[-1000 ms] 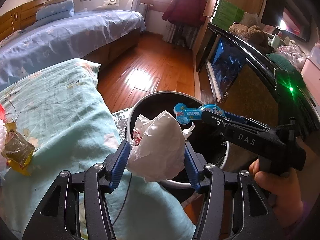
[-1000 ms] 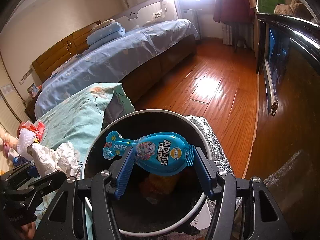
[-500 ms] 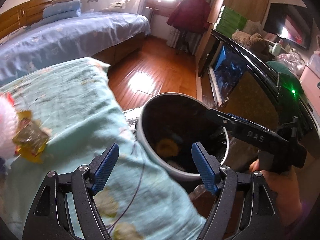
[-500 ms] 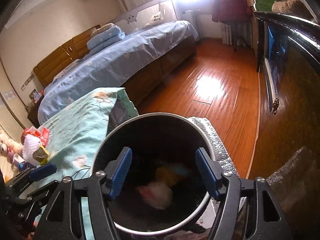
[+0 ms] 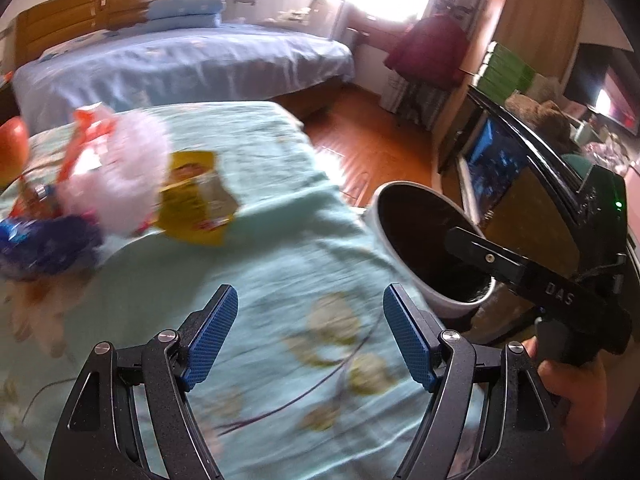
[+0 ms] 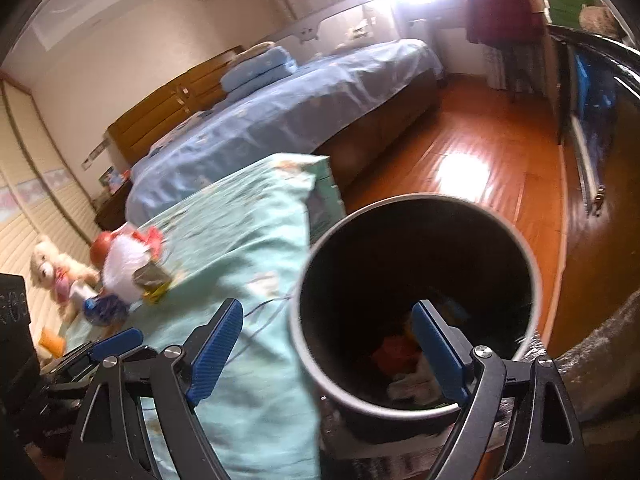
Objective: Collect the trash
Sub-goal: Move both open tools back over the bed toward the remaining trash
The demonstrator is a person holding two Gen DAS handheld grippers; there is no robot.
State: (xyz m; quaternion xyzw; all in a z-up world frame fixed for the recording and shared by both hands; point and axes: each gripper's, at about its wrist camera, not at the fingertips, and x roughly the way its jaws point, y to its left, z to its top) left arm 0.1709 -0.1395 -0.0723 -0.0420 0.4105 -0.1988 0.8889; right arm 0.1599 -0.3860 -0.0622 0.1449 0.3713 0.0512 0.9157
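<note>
With both the left claw (image 5: 310, 336) and right claw (image 6: 328, 348) wide open and empty, the loose trash pile (image 5: 120, 184) at ten o'clock could scatter off the slippery bedspread (image 5: 280, 264) before reaching the bin (image 6: 416, 304) at two o'clock.

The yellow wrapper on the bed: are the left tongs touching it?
Apart. In the left wrist view the open left tongs hover over bare green cover, and the yellow wrapper lies farther ahead, to the left, with plain cloth between them.
</note>
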